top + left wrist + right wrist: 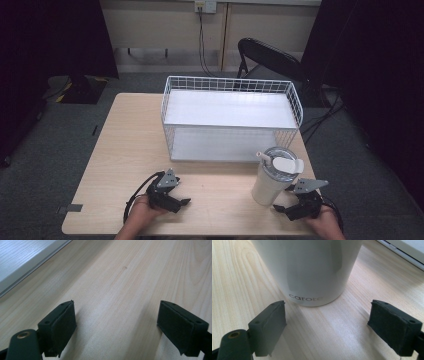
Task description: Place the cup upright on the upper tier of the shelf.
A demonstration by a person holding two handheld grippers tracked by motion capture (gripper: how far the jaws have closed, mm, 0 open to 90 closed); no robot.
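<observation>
So the white tumbler (272,180) is standing upright near the front right of the bench (125,150), just in front of the wire basket (230,117), lid and straw on top. Right gripper (282,207) is parked just beside its base, pointing at it, and in the right gripper view the cup (312,270) sits straight ahead between the two fingers (268,327) but a bit beyond them, not touching either pad. Fingers are spread wide, nothing held.

Left gripper (182,202) is resting low on the bench near the front left, well apart from the cup. In the left gripper view its fingers (58,326) are also released and there's just bare wood between them, with the basket's base edge (25,267) up in the corner.

My read: this is the approach step, lining up for a grab on the cup with the right hand. Nothing lifted yet.

Next move looks like pushing the right gripper forward so the pads straddle the lower body, then closing. The cup tapers toward the bottom and looks smooth, so I'd guess a grip too low could let it slide, and a nudge off-centre could tip it since it's tall with a heavy lid. Going a little higher on the body seems safer. If it's headed for the basket, it'll need to clear that wire rim
</observation>
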